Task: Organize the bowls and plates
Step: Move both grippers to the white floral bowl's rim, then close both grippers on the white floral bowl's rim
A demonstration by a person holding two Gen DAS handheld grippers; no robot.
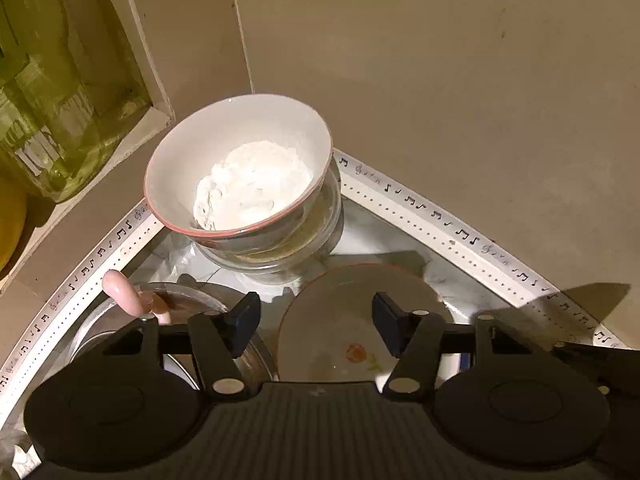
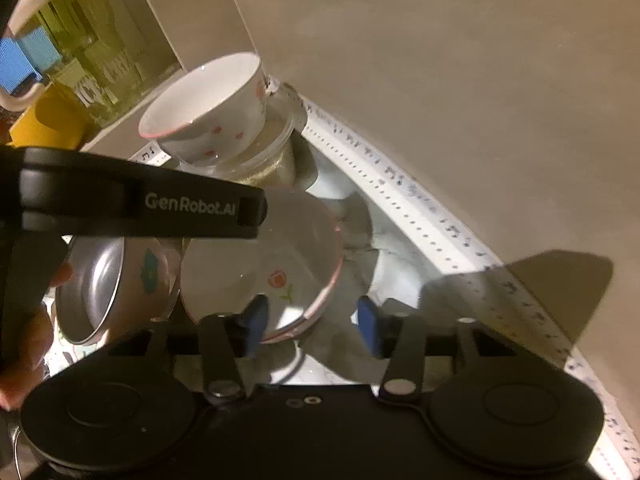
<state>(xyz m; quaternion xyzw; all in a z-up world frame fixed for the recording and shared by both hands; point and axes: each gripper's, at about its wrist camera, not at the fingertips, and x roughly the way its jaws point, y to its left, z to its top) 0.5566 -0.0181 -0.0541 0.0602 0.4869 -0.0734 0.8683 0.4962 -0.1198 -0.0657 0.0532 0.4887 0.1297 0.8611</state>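
Flower-printed dishes occupy a corner of the table (image 1: pixel 460 236), which is edged with a white strip of music notes.

Left wrist view: the left gripper (image 1: pixel 316 322) hangs above a shallow plate (image 1: pixel 344 344) with a red flower at its centre. Its fingers (image 1: pixel 244 320) stand apart, one on each side of the plate's upper rim, with no visible contact. Beyond the plate, a white bowl (image 1: pixel 240 168) with a pink rim holds white powder and sits tilted in a glass bowl (image 1: pixel 280 248). Left of the plate, a pink handle (image 1: pixel 120 290) rises beside a metal bowl (image 1: pixel 120 320), partly hidden by the gripper.

Right wrist view: the right gripper (image 2: pixel 314 326) is at the near edge of the flower plate (image 2: pixel 260 272). Its blue fingers (image 2: pixel 254 326) are partly spread; the left finger overlaps the plate's rim, the right finger stands clear of it, so the plate is not pinched. The left gripper's black body (image 2: pixel 140 200) crosses above the plate. Left of the plate, a metal bowl (image 2: pixel 104 288) with a teal print stands on its edge. Beyond the plate, the white bowl (image 2: pixel 208 104) leans in the glass bowl (image 2: pixel 272 148).
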